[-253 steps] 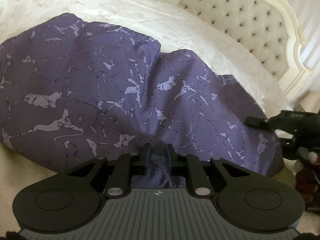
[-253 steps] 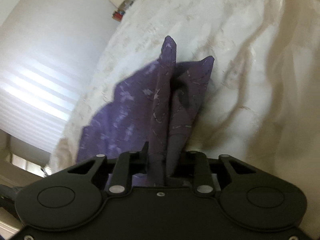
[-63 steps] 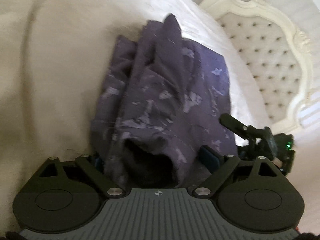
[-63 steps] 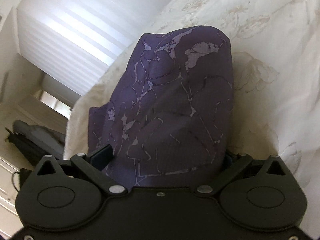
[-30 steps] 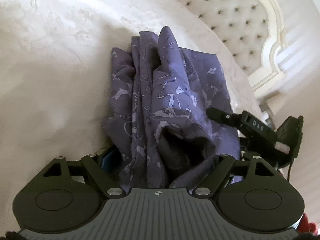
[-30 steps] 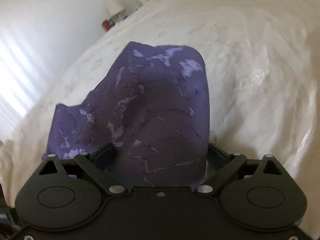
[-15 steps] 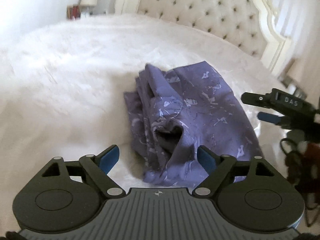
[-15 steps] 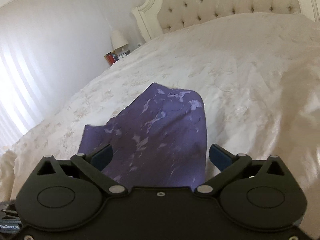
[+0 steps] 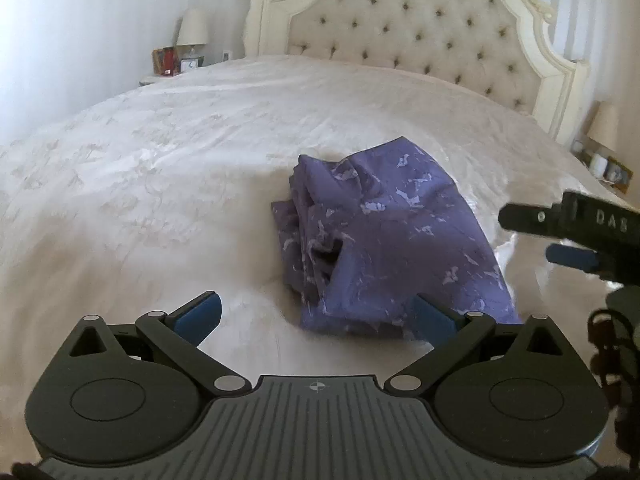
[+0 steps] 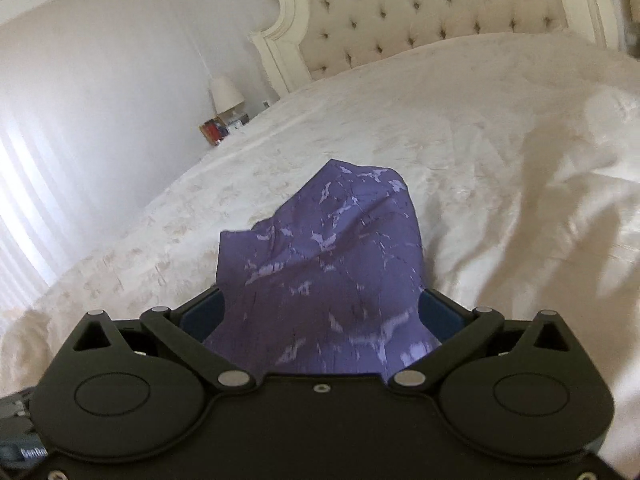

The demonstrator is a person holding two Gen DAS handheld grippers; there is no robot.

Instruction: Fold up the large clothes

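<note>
The purple garment (image 9: 384, 248) is seen lying in a compact, rumpled bundle on the white bedspread (image 9: 160, 168), right of centre in the left wrist view and at the lower centre of the right wrist view (image 10: 328, 280). The left gripper (image 9: 316, 316) is held wide, its jaws having just been opening; nothing is gripped, and only the right blue pad overlaps the bundle's near corner in the picture, the left pad standing over bare bedspread. The right gripper (image 10: 320, 312) is likewise spread wide, its jaws having just been opening, and the cloth is framed between the pads without being pressed. The bundle's long axis is seen running away from both grippers, from the lower frame up toward the tufted headboard (image 9: 420, 28). From the left gripper it lies ahead and somewhat to the right; from the right gripper it lies straight ahead and close under the jaws, so the right hand is judged the nearer. The folding appears far advanced, though the left edge of the bundle is left loose and ruffled.
</note>
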